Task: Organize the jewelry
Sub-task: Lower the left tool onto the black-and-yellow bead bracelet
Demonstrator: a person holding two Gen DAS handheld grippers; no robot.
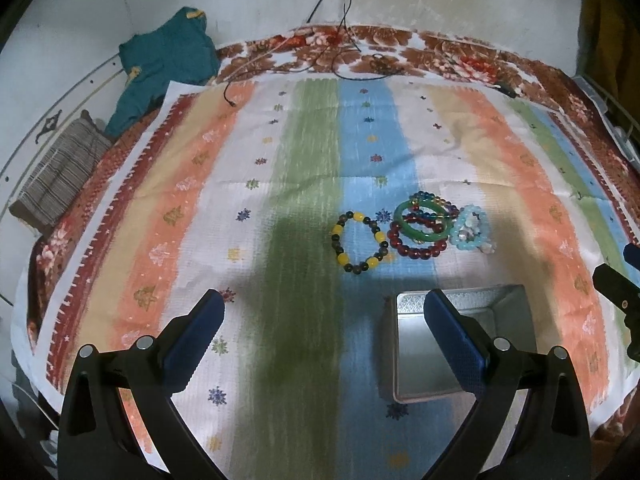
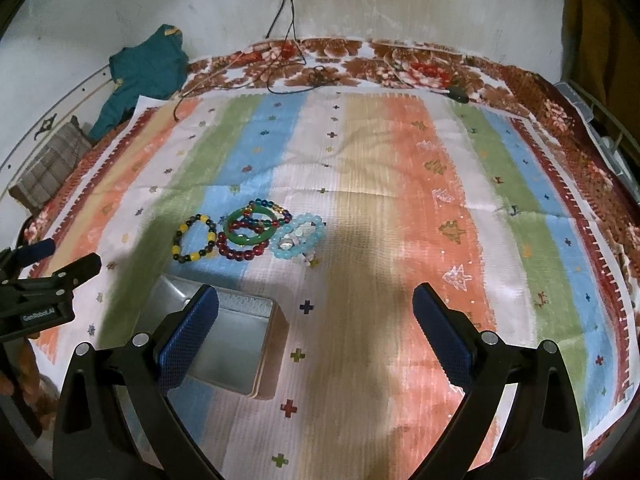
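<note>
Several bracelets lie together on the striped cloth: a yellow and dark bead bracelet (image 1: 359, 241) (image 2: 195, 239), a green bangle (image 1: 424, 220) (image 2: 249, 227) over a dark red bead bracelet (image 1: 416, 245) (image 2: 242, 251) and a multicolour bead one (image 2: 269, 209), and a pale blue bead bracelet (image 1: 472, 229) (image 2: 299, 237). An open silver tin (image 1: 464, 340) (image 2: 228, 340) stands nearer to me with nothing in it. My left gripper (image 1: 325, 320) is open above the cloth, left of the tin. My right gripper (image 2: 316, 322) is open, right of the tin. Both are short of the bracelets.
A teal garment (image 1: 168, 64) (image 2: 140, 72) and a folded striped cloth (image 1: 60, 176) (image 2: 52, 168) lie at the far left. Black cables (image 1: 340, 40) (image 2: 288, 60) hang from the wall onto the floral bedcover (image 1: 440, 52). The other gripper shows at each view's edge.
</note>
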